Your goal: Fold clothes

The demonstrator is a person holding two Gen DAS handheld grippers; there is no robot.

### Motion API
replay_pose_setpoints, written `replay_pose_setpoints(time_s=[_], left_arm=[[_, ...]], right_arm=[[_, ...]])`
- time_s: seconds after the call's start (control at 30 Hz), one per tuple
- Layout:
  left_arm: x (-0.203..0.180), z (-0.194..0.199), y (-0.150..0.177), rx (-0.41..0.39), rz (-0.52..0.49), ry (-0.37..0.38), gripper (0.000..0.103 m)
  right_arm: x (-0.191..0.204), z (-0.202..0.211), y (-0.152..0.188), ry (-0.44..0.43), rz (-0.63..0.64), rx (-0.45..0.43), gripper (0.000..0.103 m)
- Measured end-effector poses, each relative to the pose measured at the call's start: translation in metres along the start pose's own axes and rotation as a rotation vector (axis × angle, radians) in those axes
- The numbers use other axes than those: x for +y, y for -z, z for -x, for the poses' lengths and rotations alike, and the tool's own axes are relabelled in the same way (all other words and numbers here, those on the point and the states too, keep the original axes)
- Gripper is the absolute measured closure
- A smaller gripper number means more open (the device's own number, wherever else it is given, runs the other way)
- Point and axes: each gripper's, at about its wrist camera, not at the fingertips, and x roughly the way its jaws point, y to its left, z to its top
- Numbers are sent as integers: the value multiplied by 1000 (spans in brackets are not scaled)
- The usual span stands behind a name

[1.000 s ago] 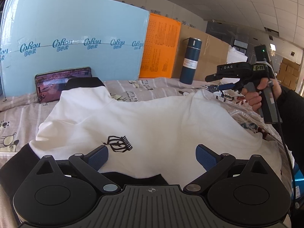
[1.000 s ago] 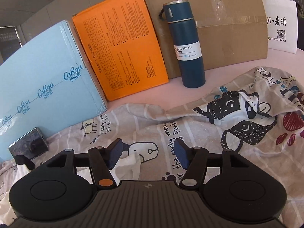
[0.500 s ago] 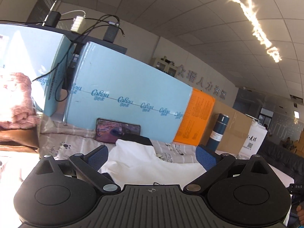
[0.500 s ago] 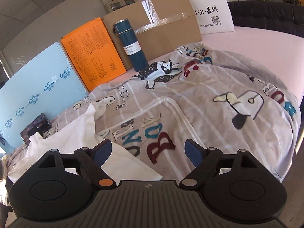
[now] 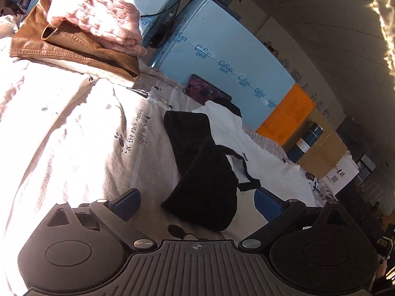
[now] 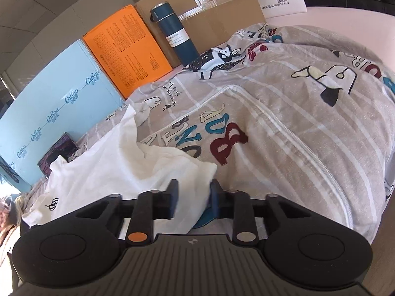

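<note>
White T-shirt [image 6: 116,167] with black sleeves lies spread on the printed quilt [image 6: 296,133] covering the bed, its near right corner clamped between the jaws of the right gripper [image 6: 193,198]. Left gripper [image 5: 195,203] hangs over the shirt's black sleeve [image 5: 209,187], jaws wide apart and holding nothing. Far left, a pink fleece [image 5: 98,17] sits on a brown jacket [image 5: 74,49]. Along the far side stand a light-blue box [image 6: 59,103], an orange box [image 6: 128,49] and a blue flask [image 6: 176,35]
</note>
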Motion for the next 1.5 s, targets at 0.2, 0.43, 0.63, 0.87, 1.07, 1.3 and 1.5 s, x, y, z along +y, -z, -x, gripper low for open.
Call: replay_pose_setpoints(time_s=[0.2,0.43,0.63,0.87,1.07,1.3,1.5], left_arm=[[-5,-15,1,19,-49,-36,3],[-15,-30,-18,-44,-152,-77,3],[-14,-49,-56,-130,-202,-115,3],[-19,-110,-95,29,-378,-25,3],[-12,-161,-103,148,-382,14,3],[-2,-167,-91,153,-384,-22,3],[-1,-164,-93,144,-377,-18,3]], right_arm=[[-6,51,18,18,6,-129,100],[-27,60,37,102,-18,-74,100],[-14,67,23,138,92,-166,58],[49,39,-33,-4,235,-213,42],[153,-35,-72,-227,416,-109,21],[269,-176,-68,-312,533,141,20],[305,-277,-32,-239,511,278,36]])
